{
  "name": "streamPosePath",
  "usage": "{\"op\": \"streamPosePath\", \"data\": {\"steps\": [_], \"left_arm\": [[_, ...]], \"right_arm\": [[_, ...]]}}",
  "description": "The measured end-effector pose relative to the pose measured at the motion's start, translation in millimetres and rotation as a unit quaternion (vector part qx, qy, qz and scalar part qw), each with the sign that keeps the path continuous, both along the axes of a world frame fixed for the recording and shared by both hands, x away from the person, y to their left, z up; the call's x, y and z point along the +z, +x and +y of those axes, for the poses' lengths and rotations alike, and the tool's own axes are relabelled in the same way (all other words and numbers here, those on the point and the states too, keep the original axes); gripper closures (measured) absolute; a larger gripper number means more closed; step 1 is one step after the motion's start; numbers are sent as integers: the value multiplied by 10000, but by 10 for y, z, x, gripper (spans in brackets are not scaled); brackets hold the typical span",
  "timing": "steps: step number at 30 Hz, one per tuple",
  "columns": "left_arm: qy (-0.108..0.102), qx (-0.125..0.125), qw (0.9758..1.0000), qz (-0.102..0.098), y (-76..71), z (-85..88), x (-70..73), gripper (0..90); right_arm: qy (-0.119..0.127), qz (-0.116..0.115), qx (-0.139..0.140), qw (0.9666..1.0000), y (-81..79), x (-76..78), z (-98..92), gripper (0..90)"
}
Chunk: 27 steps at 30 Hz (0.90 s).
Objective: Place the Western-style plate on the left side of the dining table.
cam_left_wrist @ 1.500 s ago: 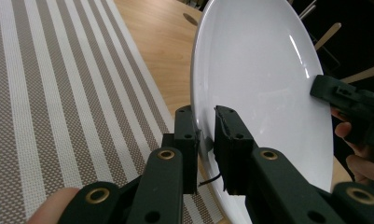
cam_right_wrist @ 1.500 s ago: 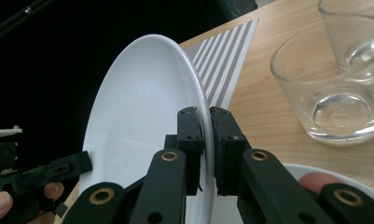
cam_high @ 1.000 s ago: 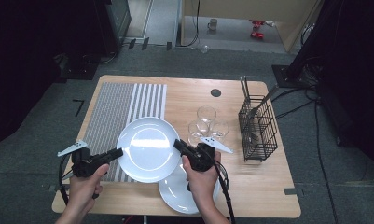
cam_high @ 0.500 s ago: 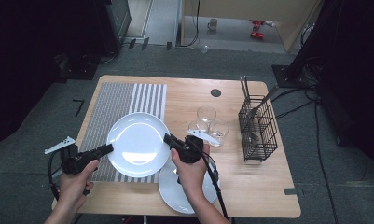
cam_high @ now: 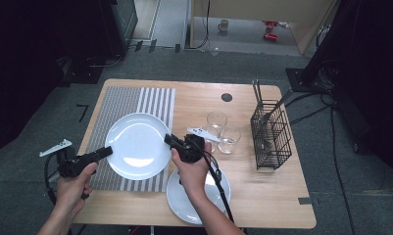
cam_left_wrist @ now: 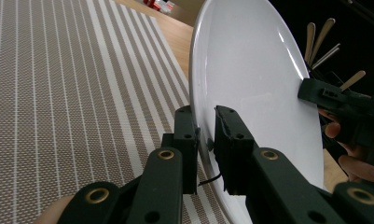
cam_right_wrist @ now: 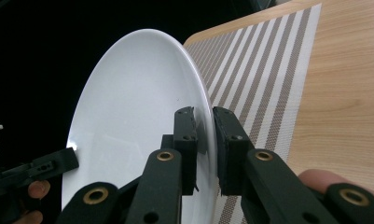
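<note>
Plate hanging over the striped mat, carried between both grippers, one at each edge. Left gripper pinching the plate's left rim; in the left gripper view its jaws are pressing together on the rim, with the mat spreading beneath. Right gripper pinching the opposite rim; in the right gripper view the pads are sitting on both faces of the plate edge, with mat and bare wood to the right. Plate sitting roughly level in the high view, white face up, a glare spot near its middle.

Second plate lying flat on the table near the front edge, partly hidden under the right forearm. Two glasses standing just right of the right gripper, close together, both empty as far as can be told. Wire basket standing further right, holding upright cutlery; what pieces exactly cannot be told. Cable from the right gripper trailing across the second plate.
</note>
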<state>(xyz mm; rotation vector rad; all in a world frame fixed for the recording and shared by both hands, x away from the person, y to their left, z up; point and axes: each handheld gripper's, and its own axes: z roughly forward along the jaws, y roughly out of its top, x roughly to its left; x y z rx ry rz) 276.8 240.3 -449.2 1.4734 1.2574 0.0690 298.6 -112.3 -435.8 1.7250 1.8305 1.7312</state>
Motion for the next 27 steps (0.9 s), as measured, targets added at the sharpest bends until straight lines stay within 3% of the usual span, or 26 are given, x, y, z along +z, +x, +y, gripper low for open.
{"op": "streamPosePath", "data": {"steps": [27], "left_arm": [[-21,182,9998,74,236,194,-57,804]], "right_arm": [[-134,250,109,9995,349,-62,240,791]]}}
